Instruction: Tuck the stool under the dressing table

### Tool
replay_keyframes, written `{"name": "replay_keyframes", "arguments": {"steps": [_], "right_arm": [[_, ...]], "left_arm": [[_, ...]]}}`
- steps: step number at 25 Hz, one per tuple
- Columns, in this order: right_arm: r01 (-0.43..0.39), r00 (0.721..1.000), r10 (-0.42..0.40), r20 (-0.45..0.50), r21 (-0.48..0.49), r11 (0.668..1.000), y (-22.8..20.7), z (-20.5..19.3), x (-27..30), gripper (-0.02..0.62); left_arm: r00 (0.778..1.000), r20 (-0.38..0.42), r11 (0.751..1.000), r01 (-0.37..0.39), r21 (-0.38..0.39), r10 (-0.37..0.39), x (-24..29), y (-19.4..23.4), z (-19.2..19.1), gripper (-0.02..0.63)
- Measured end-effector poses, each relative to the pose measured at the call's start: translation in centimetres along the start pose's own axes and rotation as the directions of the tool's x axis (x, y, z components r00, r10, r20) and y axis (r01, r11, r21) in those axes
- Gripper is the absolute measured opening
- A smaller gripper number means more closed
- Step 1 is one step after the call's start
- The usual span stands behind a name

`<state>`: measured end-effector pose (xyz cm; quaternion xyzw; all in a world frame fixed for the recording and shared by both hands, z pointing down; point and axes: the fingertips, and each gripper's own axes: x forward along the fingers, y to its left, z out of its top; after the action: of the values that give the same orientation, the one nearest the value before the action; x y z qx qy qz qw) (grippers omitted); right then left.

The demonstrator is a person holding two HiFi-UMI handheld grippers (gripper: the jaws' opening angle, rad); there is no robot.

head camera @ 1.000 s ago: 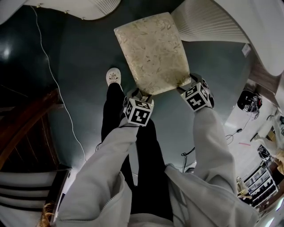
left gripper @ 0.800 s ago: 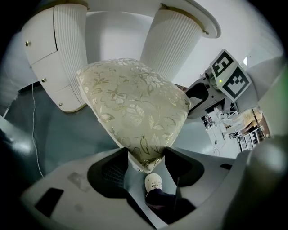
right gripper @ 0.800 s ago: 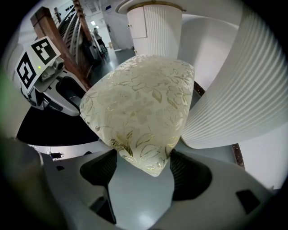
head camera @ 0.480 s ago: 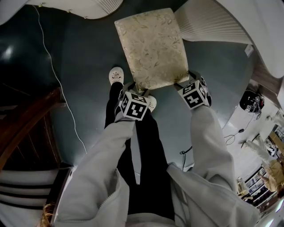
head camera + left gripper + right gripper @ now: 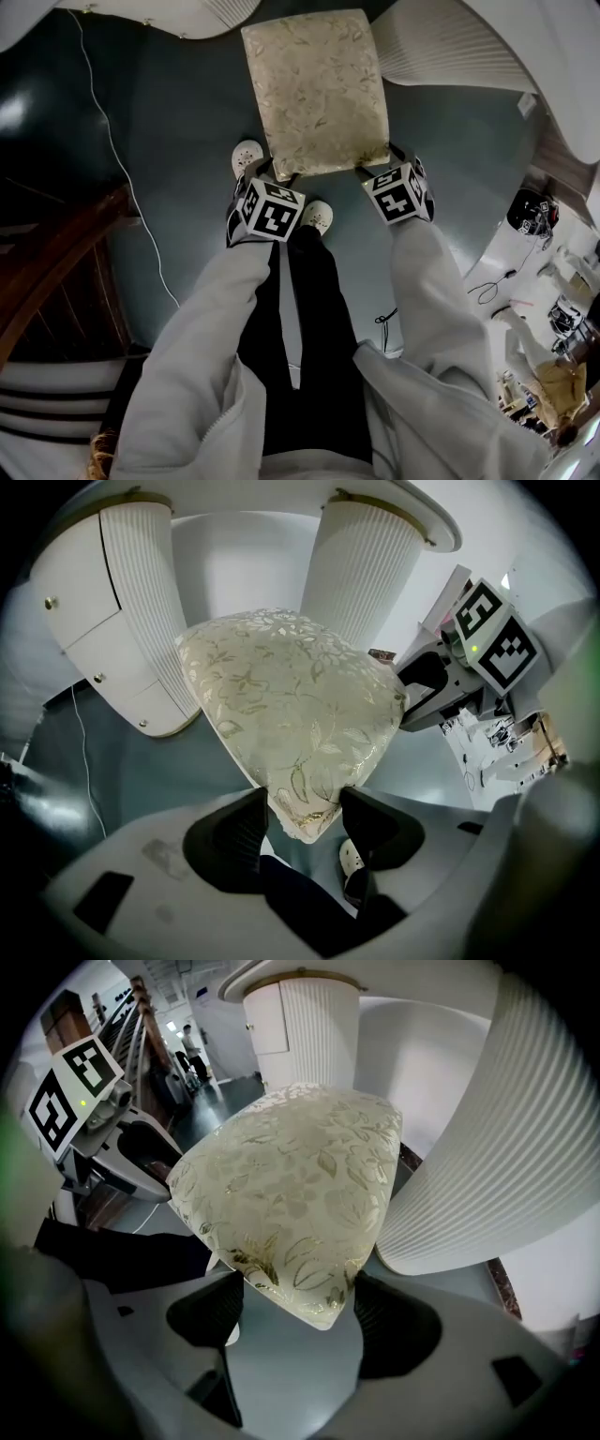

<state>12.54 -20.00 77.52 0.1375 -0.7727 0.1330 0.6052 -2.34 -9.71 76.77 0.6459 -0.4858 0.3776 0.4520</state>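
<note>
The stool's cream cushion (image 5: 319,89) with a gold leaf pattern is carried over the dark floor, its far edge at the gap between the dressing table's two white fluted pedestals (image 5: 450,47). My left gripper (image 5: 281,178) is shut on the cushion's near left corner (image 5: 281,714). The right gripper (image 5: 375,172) is shut on the near right corner (image 5: 291,1190). In the left gripper view the jaws (image 5: 302,822) pinch the corner, and the dressing table (image 5: 361,574) stands just behind the seat. The right gripper view (image 5: 298,1312) shows the same grip. The stool's legs are hidden.
Below the seat are the person's dark trouser legs and white shoes (image 5: 246,157). A thin white cable (image 5: 112,159) runs over the floor at left, near dark wooden stairs (image 5: 56,272). A black device (image 5: 530,211) and clutter lie at right.
The stool and both grippers have moved forward toward the gap between the pedestals. The person has stepped forward; a second shoe now shows under the seat.
</note>
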Motion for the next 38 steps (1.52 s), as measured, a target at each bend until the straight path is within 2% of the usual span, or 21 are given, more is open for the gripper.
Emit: {"name": "replay_keyframes", "arguments": {"steps": [14,21,30,38], "right_arm": [[0.059,0.997,-0.064,0.034,0.130,0.990,1.0,5.7,1.4,0.416],[0.097,0.992,-0.110,0.057,0.204,0.974,0.7,8.7,1.7,0.413],[0.161,0.982,-0.183,0.035,0.339,0.927,1.4,10.7,2.1,0.399],[0.170,0.976,-0.214,0.051,0.441,0.881,2.8,13.0,2.9,0.393]], "left_arm": [[0.997,0.029,0.994,-0.078,0.077,0.076,-1.1,7.0,2.7,0.231],[0.992,0.053,0.992,-0.114,0.061,0.111,-1.4,10.2,4.6,0.212],[0.987,0.087,0.988,-0.143,0.063,0.137,-1.5,13.1,6.1,0.204],[0.980,0.126,0.984,-0.162,0.077,0.151,-1.8,16.4,7.1,0.199]]}}
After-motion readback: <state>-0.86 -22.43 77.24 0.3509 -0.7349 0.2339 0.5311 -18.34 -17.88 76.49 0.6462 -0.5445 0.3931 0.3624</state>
